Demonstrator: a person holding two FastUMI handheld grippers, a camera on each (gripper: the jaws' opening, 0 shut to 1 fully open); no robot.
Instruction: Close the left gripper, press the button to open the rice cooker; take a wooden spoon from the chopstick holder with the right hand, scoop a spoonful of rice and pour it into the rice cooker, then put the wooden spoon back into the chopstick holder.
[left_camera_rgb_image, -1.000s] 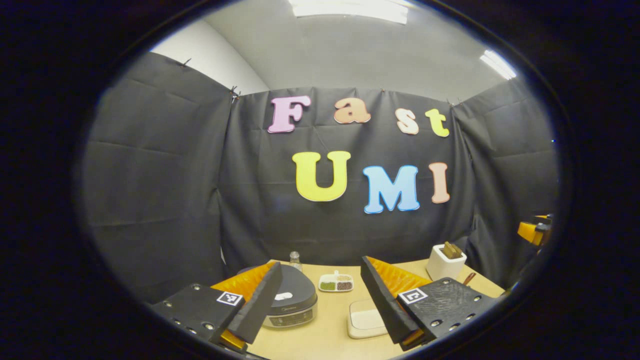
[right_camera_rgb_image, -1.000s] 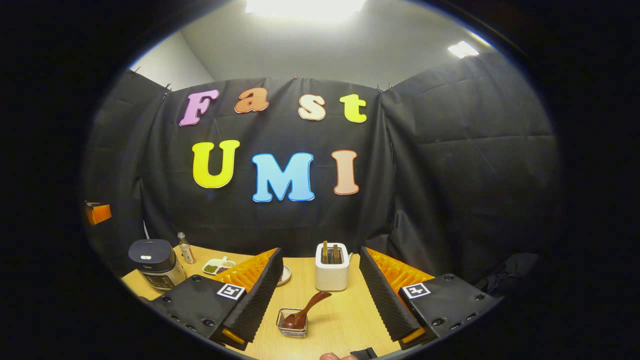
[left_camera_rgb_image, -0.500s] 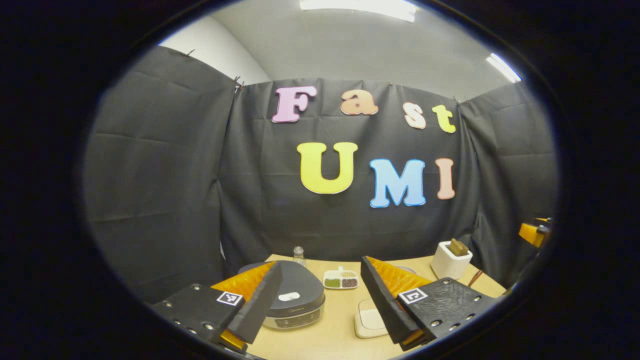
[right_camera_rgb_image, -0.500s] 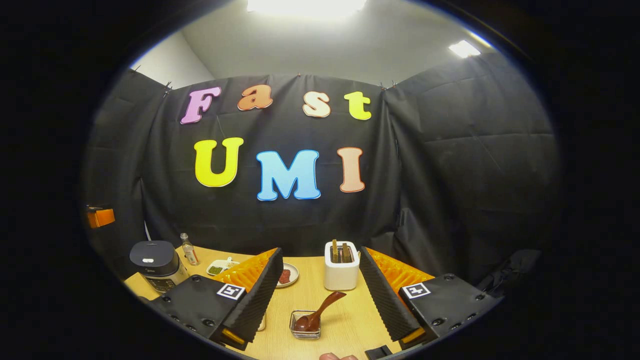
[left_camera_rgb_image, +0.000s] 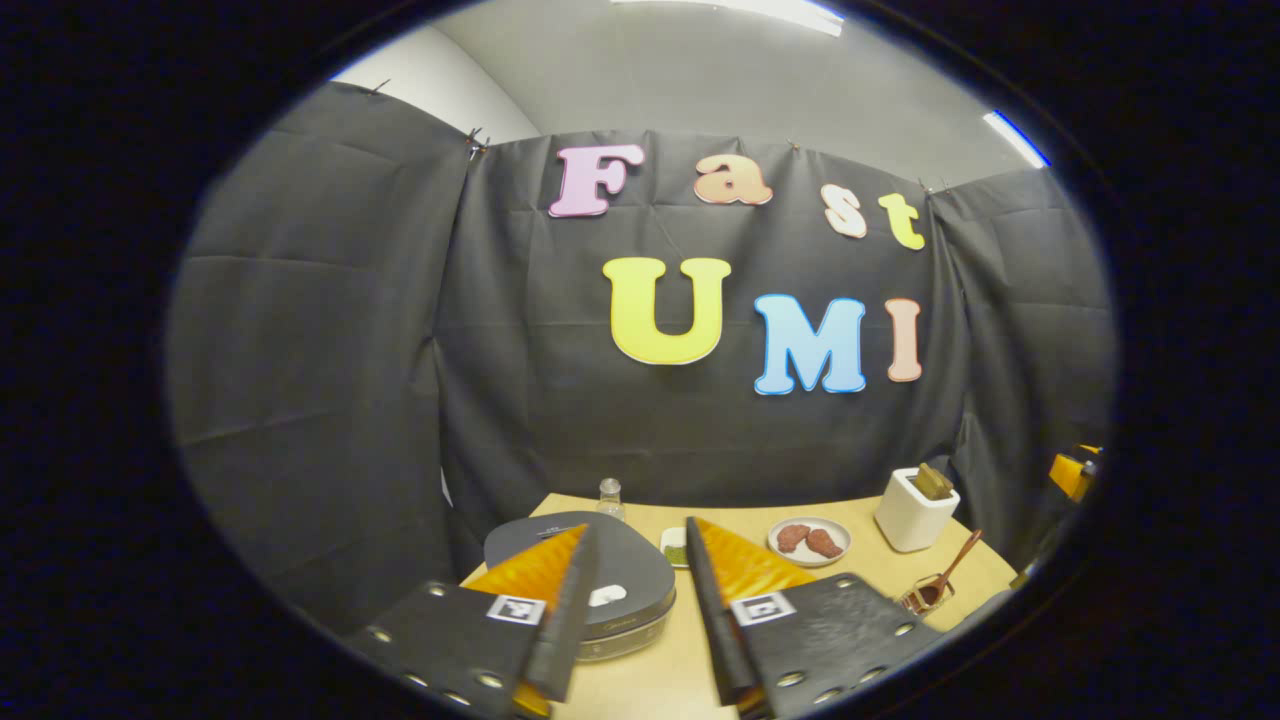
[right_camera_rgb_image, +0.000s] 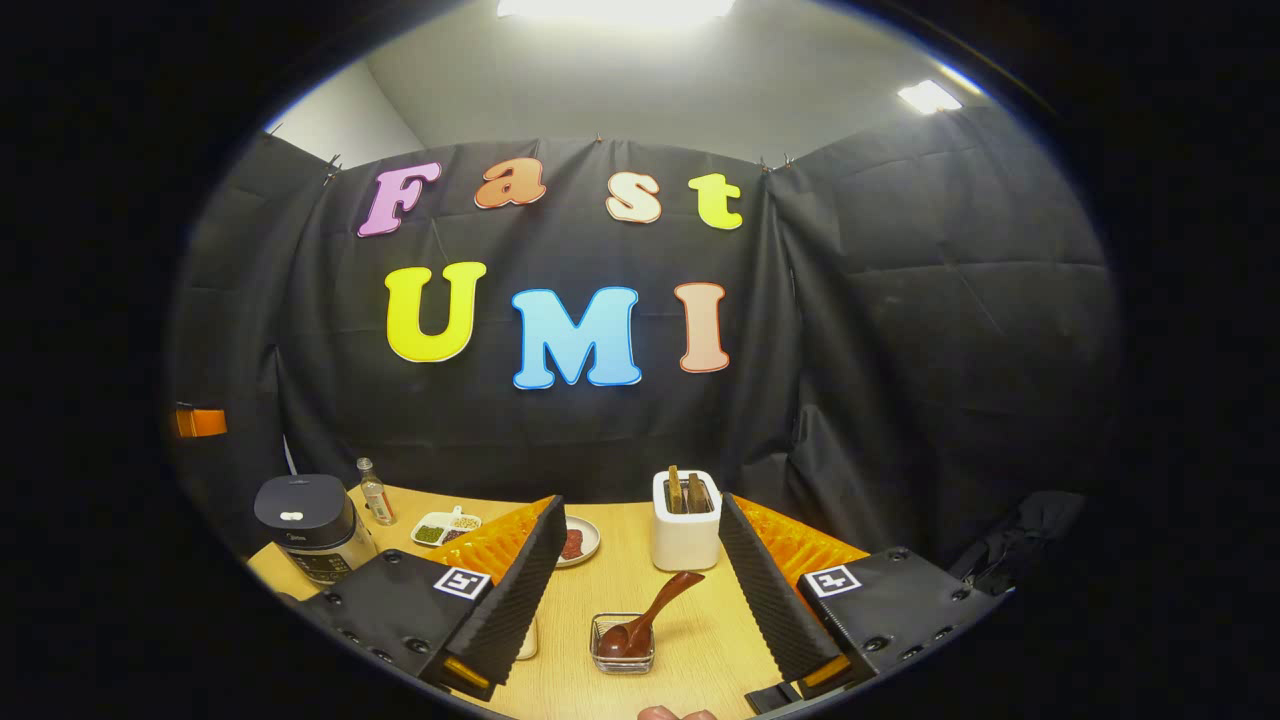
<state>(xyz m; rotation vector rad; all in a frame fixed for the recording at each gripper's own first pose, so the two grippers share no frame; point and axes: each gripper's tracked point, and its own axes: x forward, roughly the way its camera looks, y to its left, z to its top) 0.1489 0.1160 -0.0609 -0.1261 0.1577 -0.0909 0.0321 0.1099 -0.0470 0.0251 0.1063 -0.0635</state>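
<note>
**A:** ok so where's the rice cooker (left_camera_rgb_image: 585, 585) right now?

**B:** sitting on the left end of the table (right_camera_rgb_image: 690, 630), lid down. The left tool (left_camera_rgb_image: 640, 600) hangs right over it, fingers drawn in to a narrow gap but not touching each other or the cooker.

**A:** and the spoon?

**B:** wooden spoon (right_camera_rgb_image: 645, 620) leans bowl-down in a little wire basket (right_camera_rgb_image: 622, 645) near the front edge, handle tilted up toward the right. The right tool (right_camera_rgb_image: 640, 590) is above it, fingers spread wide, gripping nothing.

**A:** anything else around?

**B:** white toaster (right_camera_rgb_image: 686, 520) just behind the basket, a plate (left_camera_rgb_image: 809, 540) with some reddish food, a small divided dish (right_camera_rgb_image: 445, 528) and a little bottle (right_camera_rgb_image: 375, 492) near the cooker.
</note>
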